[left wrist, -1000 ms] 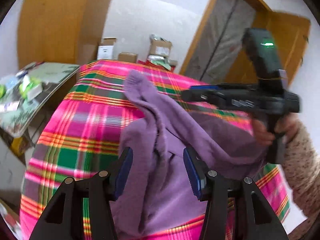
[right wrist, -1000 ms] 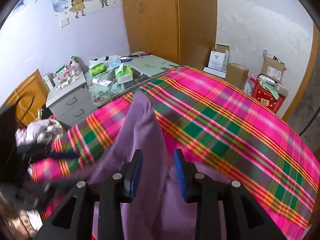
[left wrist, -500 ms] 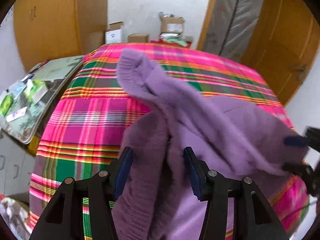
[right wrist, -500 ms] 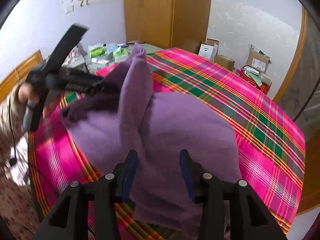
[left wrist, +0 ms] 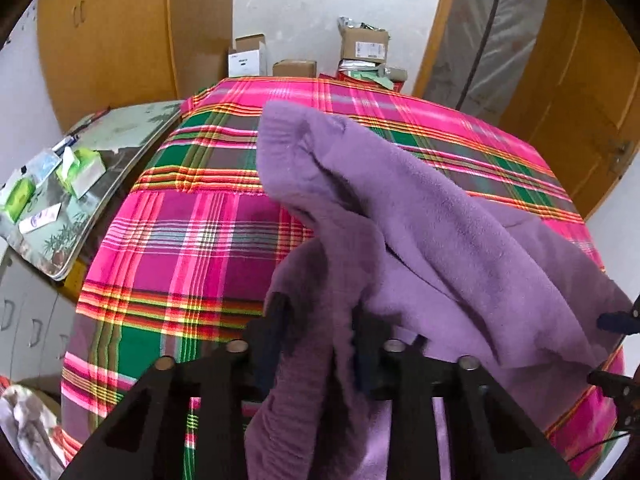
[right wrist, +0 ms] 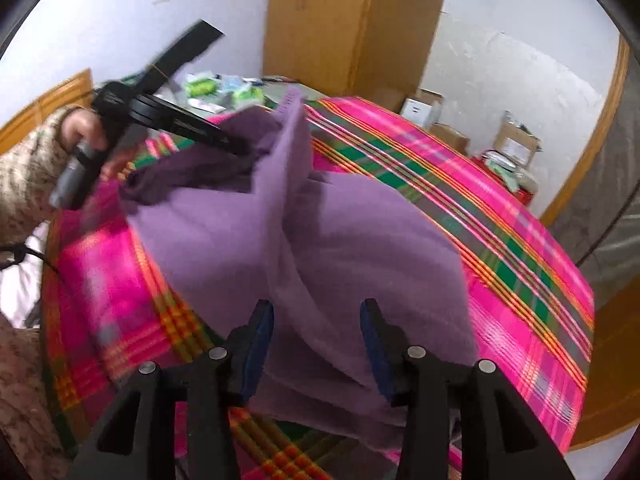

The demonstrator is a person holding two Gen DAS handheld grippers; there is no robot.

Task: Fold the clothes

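1. One purple sweater (left wrist: 432, 240) lies bunched on the plaid bed (left wrist: 192, 248).
2. Left gripper (left wrist: 316, 344): its jaws are closing, a fold of sweater between them; blur hides whether the pads press it.
3. Right gripper (right wrist: 316, 344): jaws parted, sweater between, ungripped.
4. Beyond the bed, three boxes (left wrist: 362, 46).

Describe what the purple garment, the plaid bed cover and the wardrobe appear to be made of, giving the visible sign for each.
Purple garment: probably fleece or soft knit; matte, fuzzy nap, ribbed cuff, thick rounded folds.
Plaid bed cover: seemingly thin woven cotton or a blend; crisp pink, green and orange stripes, flat and smooth.
Wardrobe: wood or wood-look laminate; even honey-orange surface, faint sheen, grain hard to make out.
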